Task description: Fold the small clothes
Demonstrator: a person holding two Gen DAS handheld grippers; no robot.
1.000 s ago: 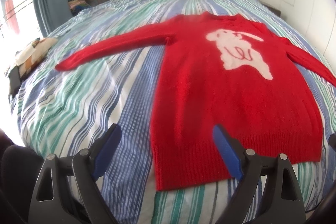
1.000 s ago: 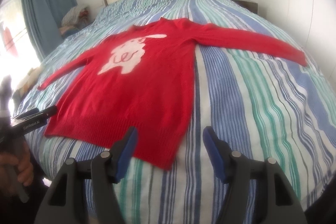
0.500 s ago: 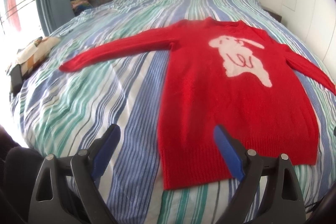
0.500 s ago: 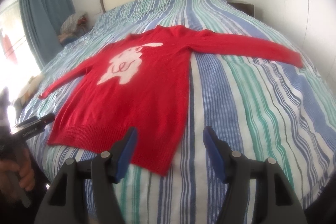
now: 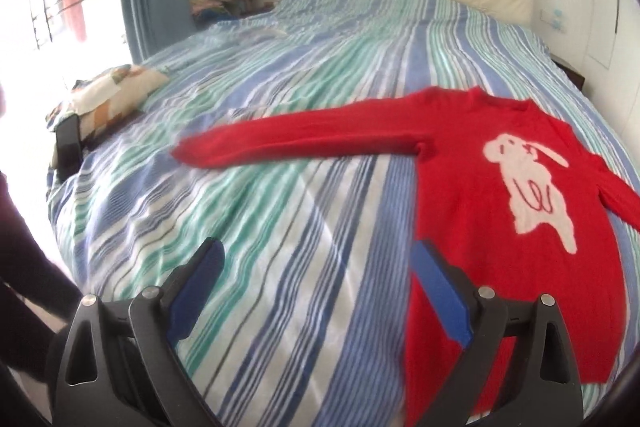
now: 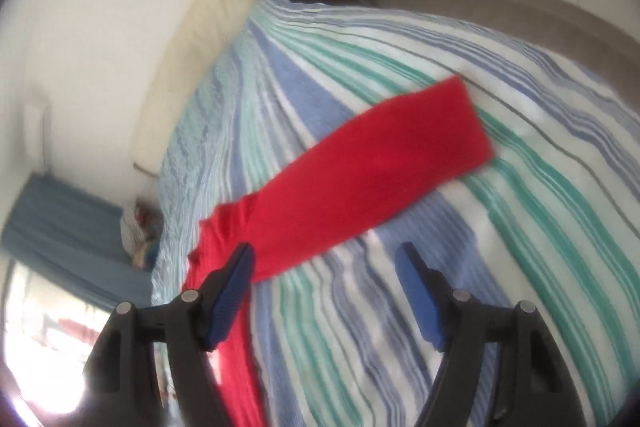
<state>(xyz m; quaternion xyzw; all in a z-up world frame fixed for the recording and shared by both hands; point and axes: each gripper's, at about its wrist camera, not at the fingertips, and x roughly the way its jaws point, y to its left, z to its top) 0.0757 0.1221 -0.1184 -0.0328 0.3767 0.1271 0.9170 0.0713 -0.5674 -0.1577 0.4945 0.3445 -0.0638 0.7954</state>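
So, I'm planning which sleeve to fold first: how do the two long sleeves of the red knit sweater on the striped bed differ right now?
The left sleeve lies stretched out well beyond the open left gripper, cuff far off. The right sleeve lies just ahead of the right gripper, whose jaws are opening with only striped bedding between them. Both sleeves lie flat and unfolded, and neither is gripped.

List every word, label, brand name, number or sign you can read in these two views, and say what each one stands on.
None can be read.
Red knitted sweater: it carries only a white rabbit picture with a red squiggle, no letters.
Small pale blue marks on the white wall: too small and blurred to read.
Striped blue, green and white bedspread: no text.
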